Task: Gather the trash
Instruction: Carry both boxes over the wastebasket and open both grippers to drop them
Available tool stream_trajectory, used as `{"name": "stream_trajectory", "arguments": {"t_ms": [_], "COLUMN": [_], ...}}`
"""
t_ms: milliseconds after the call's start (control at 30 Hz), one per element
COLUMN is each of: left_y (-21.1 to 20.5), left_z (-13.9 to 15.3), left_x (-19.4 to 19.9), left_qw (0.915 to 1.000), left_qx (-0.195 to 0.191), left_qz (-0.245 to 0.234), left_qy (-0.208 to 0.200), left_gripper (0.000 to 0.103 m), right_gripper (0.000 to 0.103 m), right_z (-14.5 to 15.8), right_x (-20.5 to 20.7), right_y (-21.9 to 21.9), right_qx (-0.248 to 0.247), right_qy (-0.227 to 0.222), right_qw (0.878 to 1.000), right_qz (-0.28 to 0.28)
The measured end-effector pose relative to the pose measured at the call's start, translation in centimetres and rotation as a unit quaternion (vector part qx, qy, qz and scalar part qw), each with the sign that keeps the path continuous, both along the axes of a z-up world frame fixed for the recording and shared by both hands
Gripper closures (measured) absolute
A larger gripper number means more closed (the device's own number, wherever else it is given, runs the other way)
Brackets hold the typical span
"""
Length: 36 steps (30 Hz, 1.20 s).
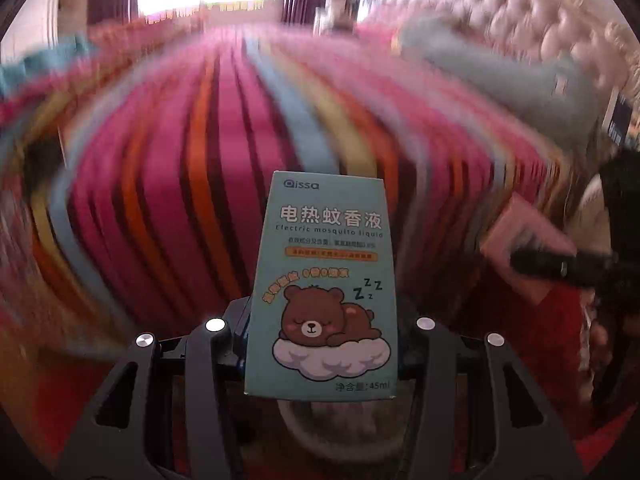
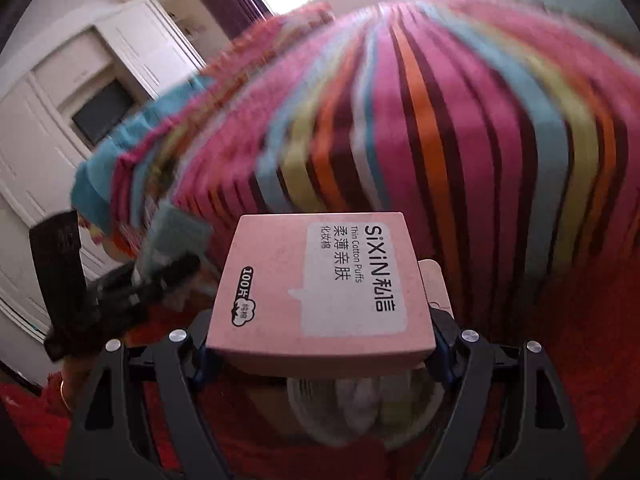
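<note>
Striped bedspread (image 1: 224, 128) blurs ahead; left gripper (image 1: 320, 344) clamps one teal mosquito-liquid box (image 1: 324, 280), right gripper (image 2: 320, 344) clamps one pink cotton-puff box (image 2: 320, 292), each between its jaws.

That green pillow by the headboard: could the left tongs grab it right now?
Probably not: the left tongs are already clamped on the teal mosquito-liquid box, and the green pillow lies away across the striped bedspread.

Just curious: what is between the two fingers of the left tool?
A teal mosquito-liquid box, clamped upright in the left tool; the left wrist view shows it.
</note>
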<state>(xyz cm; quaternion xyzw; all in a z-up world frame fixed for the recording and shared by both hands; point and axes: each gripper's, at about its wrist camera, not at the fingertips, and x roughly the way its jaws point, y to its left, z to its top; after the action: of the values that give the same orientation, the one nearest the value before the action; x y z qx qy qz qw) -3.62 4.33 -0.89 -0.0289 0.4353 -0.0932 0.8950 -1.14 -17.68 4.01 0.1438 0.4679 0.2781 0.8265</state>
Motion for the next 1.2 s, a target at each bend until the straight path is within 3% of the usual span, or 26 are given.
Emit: {"name": "stream_trajectory", "arguments": {"t_ms": [100, 167, 300, 367, 433, 733, 867, 1000, 1200], "left_y": [-1.4, -2.1, -3.8, -4.9, -5.2, -5.4, -5.8, -5.4, -5.1], "left_z": [-4.8, -7.1, -12.4, -14.9, -16.1, -17.5, -17.9, -17.9, -17.9], "left_x": [-0.9, -0.6, 0.6, 1.2, 1.5, 1.8, 1.9, 2.1, 2.1], "left_qw": [0.9971, 0.9936, 0.9778, 0.9677, 0.9601, 0.9520, 0.9497, 0.9514, 0.9534], "left_qx": [0.020, 0.034, -0.009, 0.011, 0.008, 0.012, 0.016, 0.017, 0.015], "left_qz": [-0.009, -0.013, -0.039, -0.050, -0.058, -0.068, -0.073, -0.065, -0.061], "left_qy": [0.073, 0.107, 0.206, 0.247, 0.273, 0.298, 0.304, 0.301, 0.295], "left_gripper": [0.055, 0.055, 0.055, 0.055, 0.055, 0.054, 0.053, 0.025, 0.018], "right_gripper": [0.028, 0.028, 0.028, 0.028, 0.028, 0.027, 0.027, 0.027, 0.026], "right_z": [-4.0, -5.6, -9.7, -11.5, -13.5, -15.7, -16.7, -16.8, -17.4], "right_x": [0.5, 0.5, 1.7, 1.5, 2.3, 3.9, 3.0, 3.0, 3.3], "right_y": [1.1, 2.1, 5.1, 5.8, 6.8, 8.6, 7.3, 6.8, 6.1], "right_qx": [-0.011, -0.026, -0.067, -0.077, -0.081, -0.086, -0.088, -0.093, -0.085], "right_qy": [0.057, 0.073, 0.104, 0.114, 0.139, 0.174, 0.181, 0.189, 0.202], "right_qw": [0.998, 0.997, 0.991, 0.989, 0.985, 0.979, 0.978, 0.976, 0.975], "right_qz": [0.005, 0.018, 0.048, 0.053, 0.056, 0.065, 0.063, 0.061, 0.045]}}
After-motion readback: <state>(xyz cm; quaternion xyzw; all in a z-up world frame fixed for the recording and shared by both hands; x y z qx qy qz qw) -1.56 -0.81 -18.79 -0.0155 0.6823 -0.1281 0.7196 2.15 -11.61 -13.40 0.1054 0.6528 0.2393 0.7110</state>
